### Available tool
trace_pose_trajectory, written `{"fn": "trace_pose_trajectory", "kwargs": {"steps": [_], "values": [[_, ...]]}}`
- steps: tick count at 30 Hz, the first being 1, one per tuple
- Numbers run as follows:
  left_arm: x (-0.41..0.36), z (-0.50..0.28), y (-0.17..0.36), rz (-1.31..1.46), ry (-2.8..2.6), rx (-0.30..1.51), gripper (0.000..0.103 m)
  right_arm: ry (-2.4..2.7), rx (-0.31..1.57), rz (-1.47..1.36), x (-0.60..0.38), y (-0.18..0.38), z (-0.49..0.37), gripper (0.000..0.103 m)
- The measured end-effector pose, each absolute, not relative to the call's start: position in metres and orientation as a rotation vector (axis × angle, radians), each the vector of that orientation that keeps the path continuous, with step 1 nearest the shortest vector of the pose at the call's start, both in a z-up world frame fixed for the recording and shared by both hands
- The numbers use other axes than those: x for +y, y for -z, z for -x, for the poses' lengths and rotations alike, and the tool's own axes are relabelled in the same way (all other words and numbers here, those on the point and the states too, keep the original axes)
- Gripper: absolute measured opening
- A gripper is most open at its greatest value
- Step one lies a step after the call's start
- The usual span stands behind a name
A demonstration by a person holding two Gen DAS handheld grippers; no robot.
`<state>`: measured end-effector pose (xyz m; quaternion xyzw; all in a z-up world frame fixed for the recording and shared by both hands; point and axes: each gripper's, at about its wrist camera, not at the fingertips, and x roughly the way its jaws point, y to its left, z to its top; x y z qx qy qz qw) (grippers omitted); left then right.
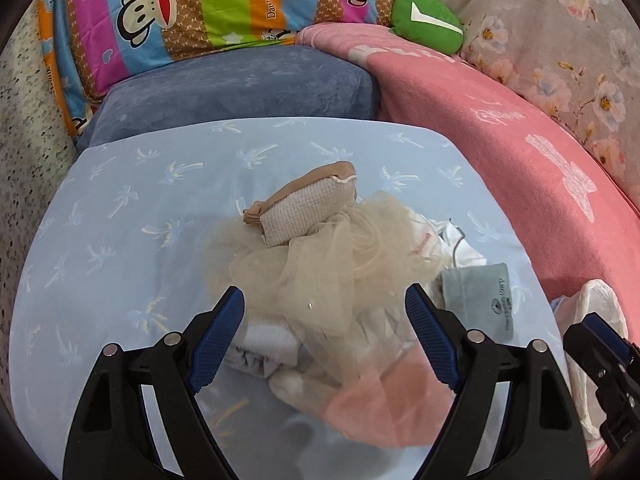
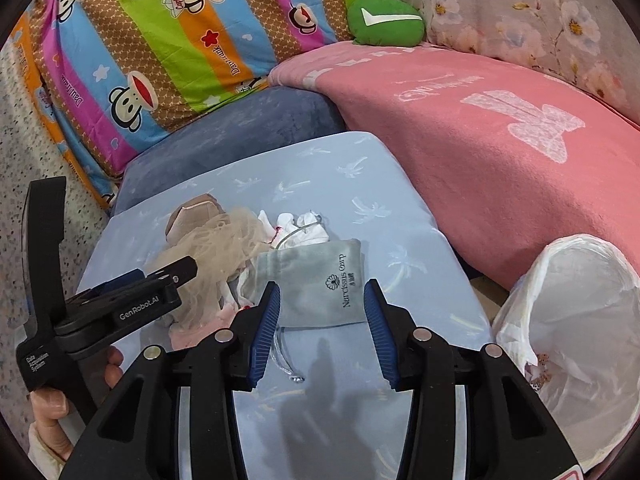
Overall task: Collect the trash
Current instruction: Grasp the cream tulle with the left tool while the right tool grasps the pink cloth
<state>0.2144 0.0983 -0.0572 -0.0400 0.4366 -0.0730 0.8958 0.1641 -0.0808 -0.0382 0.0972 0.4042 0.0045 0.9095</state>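
My left tool (image 1: 324,320) gapes over the beige mesh tulle wad (image 1: 320,264); my right tool (image 2: 322,316), half-spread, hovers empty; snagging neighbouring scraps risks scattering them.

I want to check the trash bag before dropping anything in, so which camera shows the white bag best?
The right wrist view: the white bag shows its open mouth and inside, right of the light blue sheet. The left wrist view catches only a white sliver at its right edge, behind the other hand-held gripper.

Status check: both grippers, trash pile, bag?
Left gripper open over mesh pile. Right gripper open over grey pouch, nothing held. White bag open, right side.
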Motion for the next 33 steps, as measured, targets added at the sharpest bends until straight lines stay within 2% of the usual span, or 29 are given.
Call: {"fn": "trace_pose_trajectory", "kwargs": {"steps": [3,6,7,10,13,24,33], "values": [[0.098,-0.223,0.064,0.081,0.157,0.922,0.068,-0.017,0.844,-0.195,-0.073,0.043,-0.175,0.043],[0.098,-0.229,0.068,0.084,0.167,0.937,0.043,-0.023,0.854,-0.189,-0.066,0.048,-0.183,0.043],[0.100,-0.230,0.068,0.087,0.170,0.942,0.025,-0.026,0.857,-0.187,-0.064,0.049,-0.185,0.043],[0.109,-0.228,0.063,0.110,0.186,0.933,0.009,-0.036,0.862,-0.175,-0.056,0.051,-0.190,0.043],[0.119,-0.222,0.051,0.121,0.195,0.898,0.006,-0.050,0.865,-0.174,-0.049,0.051,-0.198,0.043],[0.169,-0.194,0.002,0.174,0.149,0.778,0.006,-0.107,0.825,-0.173,-0.019,0.030,-0.215,0.043],[0.210,-0.187,-0.014,0.202,-0.029,0.712,0.006,-0.141,0.845,-0.150,0.002,0.034,-0.198,0.043]]}}
